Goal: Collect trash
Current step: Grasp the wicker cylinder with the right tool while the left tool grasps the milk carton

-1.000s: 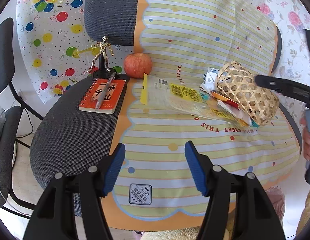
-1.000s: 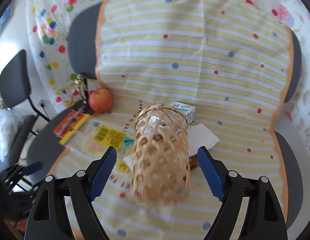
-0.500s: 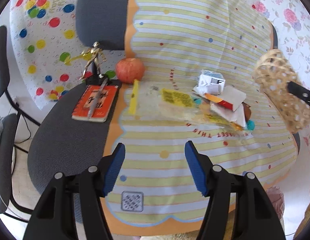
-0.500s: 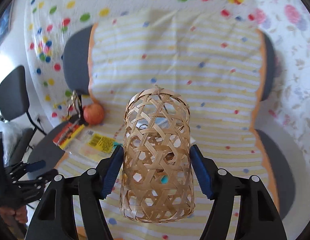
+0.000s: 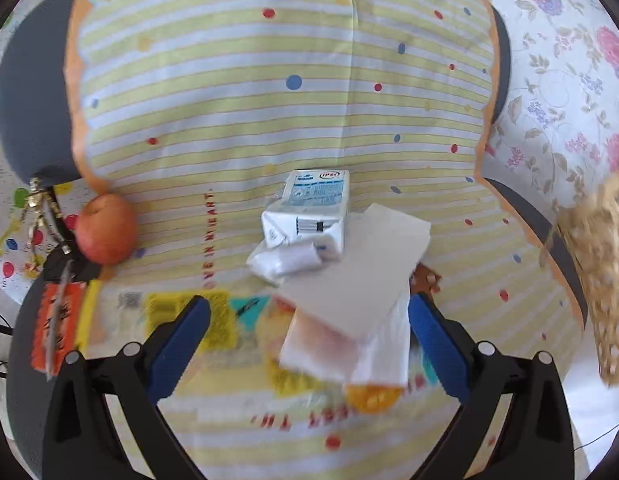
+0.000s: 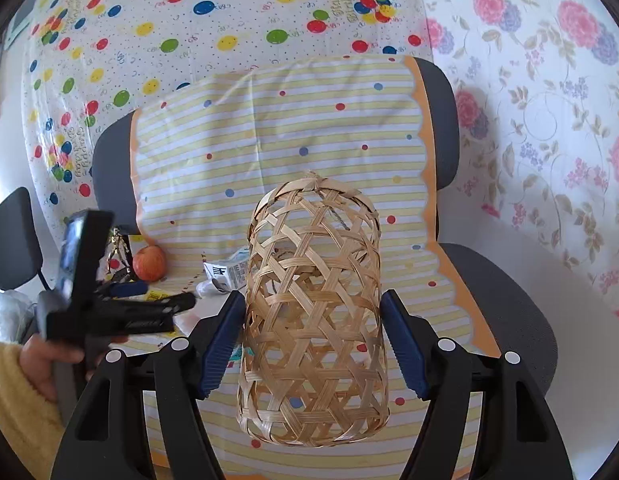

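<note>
The trash lies in a pile on the striped cloth [image 5: 229, 100]: a crumpled white milk carton [image 5: 309, 208], a white paper napkin [image 5: 349, 276], a clear wrapper with yellow labels [image 5: 177, 316] and an orange wrapper [image 5: 369, 396]. My left gripper [image 5: 309, 340] hovers over the pile with its jaws opening wide; the napkin lies between them, untouched by the pads. My right gripper [image 6: 313, 344] is shut on the woven bamboo basket [image 6: 313, 320], held in the air with its open end toward the camera. The basket [image 5: 601, 272] hangs to the right of the pile.
A red apple [image 5: 105, 228], a gold figurine [image 5: 39, 216] and an orange notebook [image 5: 55, 320] with a pen sit left of the pile. The cloth covers a grey office chair seat [image 6: 509, 312]. A hand [image 6: 49, 356] in a yellow sleeve holds the left gripper [image 6: 121, 312].
My left gripper slid right over the trash pile and its jaws spread wider. My right gripper closed on the basket and carried it off the pile to the right.
</note>
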A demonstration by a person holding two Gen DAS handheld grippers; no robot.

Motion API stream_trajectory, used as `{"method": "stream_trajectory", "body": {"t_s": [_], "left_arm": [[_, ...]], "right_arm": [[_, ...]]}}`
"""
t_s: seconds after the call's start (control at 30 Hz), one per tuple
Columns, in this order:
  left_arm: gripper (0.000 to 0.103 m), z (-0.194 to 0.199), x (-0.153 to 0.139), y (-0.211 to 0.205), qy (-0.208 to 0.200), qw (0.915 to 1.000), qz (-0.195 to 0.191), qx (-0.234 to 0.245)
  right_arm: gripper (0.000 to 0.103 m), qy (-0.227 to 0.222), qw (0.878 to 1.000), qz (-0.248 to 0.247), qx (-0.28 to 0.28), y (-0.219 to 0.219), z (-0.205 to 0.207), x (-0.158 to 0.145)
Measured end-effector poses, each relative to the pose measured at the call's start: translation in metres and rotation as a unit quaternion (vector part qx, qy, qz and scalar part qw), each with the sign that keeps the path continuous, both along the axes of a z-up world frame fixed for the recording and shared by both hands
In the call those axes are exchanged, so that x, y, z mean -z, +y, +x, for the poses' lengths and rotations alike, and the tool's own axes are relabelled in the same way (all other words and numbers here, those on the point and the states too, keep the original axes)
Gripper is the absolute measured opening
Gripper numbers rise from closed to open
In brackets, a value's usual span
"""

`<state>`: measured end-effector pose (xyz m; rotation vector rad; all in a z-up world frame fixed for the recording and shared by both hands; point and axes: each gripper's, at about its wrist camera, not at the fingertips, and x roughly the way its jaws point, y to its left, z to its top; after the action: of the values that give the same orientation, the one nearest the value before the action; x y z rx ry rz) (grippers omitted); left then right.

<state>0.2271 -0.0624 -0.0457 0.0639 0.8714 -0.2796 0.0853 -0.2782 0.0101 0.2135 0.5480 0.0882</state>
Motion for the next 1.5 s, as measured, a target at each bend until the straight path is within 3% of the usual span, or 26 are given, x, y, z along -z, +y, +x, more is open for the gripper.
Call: {"method": "stream_trajectory", "body": {"t_s": [0.37, 0.5, 0.57, 0.77, 0.97, 1.1, 1.23, 1.5], "left_arm": [[0.096, 0.083, 0.023, -0.023, 0.048, 0.9988, 0.012, 0.000], [0.077, 0.096, 0.032, -0.026, 0.075, 0.9971, 0.013, 0.008], [0.075, 0.098, 0.035, -0.027, 0.080, 0.9966, 0.015, 0.011], [0.070, 0.086, 0.014, -0.028, 0.030, 0.9994, 0.010, 0.017], [0.070, 0.036, -0.054, -0.022, -0.062, 0.9978, -0.014, 0.018], [0.070, -0.035, -0.087, -0.019, -0.110, 0.9937, -0.014, 0.014], [0.070, -0.098, -0.085, -0.015, -0.120, 0.9924, -0.021, 0.015], [0.071, -0.194, -0.044, -0.027, -0.092, 0.9945, -0.030, 0.041]], "right_arm": [[0.070, 0.029, 0.999, 0.019, -0.010, -0.013, 0.028, 0.031], [0.070, 0.037, 0.999, 0.019, -0.013, -0.013, 0.034, 0.038], [0.070, 0.040, 0.999, 0.023, -0.012, -0.015, 0.036, 0.041], [0.070, 0.042, 0.999, 0.023, -0.006, -0.022, 0.032, 0.043], [0.070, 0.024, 0.999, 0.041, 0.014, -0.035, 0.013, 0.022], [0.070, 0.012, 0.999, 0.047, 0.018, -0.040, -0.015, 0.007], [0.070, 0.015, 0.999, 0.043, 0.020, -0.041, -0.049, 0.001], [0.070, 0.039, 0.998, 0.028, 0.040, -0.042, -0.126, 0.019]]}}
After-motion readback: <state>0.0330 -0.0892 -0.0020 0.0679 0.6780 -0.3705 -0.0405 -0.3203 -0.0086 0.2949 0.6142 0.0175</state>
